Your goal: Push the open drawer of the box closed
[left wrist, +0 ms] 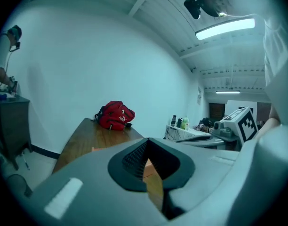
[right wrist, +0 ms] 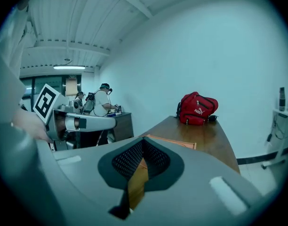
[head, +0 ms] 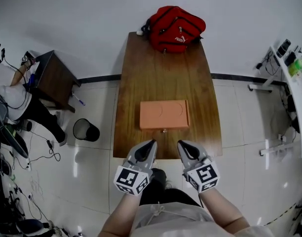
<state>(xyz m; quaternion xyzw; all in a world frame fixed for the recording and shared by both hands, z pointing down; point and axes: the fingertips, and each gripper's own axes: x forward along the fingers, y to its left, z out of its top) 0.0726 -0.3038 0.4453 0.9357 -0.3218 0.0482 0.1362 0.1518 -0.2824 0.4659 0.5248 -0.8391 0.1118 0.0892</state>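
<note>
An orange box (head: 164,114) lies in the middle of the wooden table (head: 141,68), and its front face with a small knob (head: 164,130) points toward me. From above the drawer front looks nearly flush with the box. My left gripper (head: 150,143) and right gripper (head: 182,144) hover side by side over the table's near edge, short of the box and not touching it. Both have their jaws together and hold nothing. In the left gripper view only a sliver of the box (left wrist: 148,167) shows past the left gripper (left wrist: 146,145). The right gripper view has the box (right wrist: 181,144) beyond the right gripper (right wrist: 143,146).
A red backpack (head: 175,28) sits at the table's far end against the wall. Left of the table stand a black bin (head: 86,130) and a dark side table (head: 55,80), with a seated person (head: 8,98) and floor cables. White shelving (head: 294,78) stands at the right.
</note>
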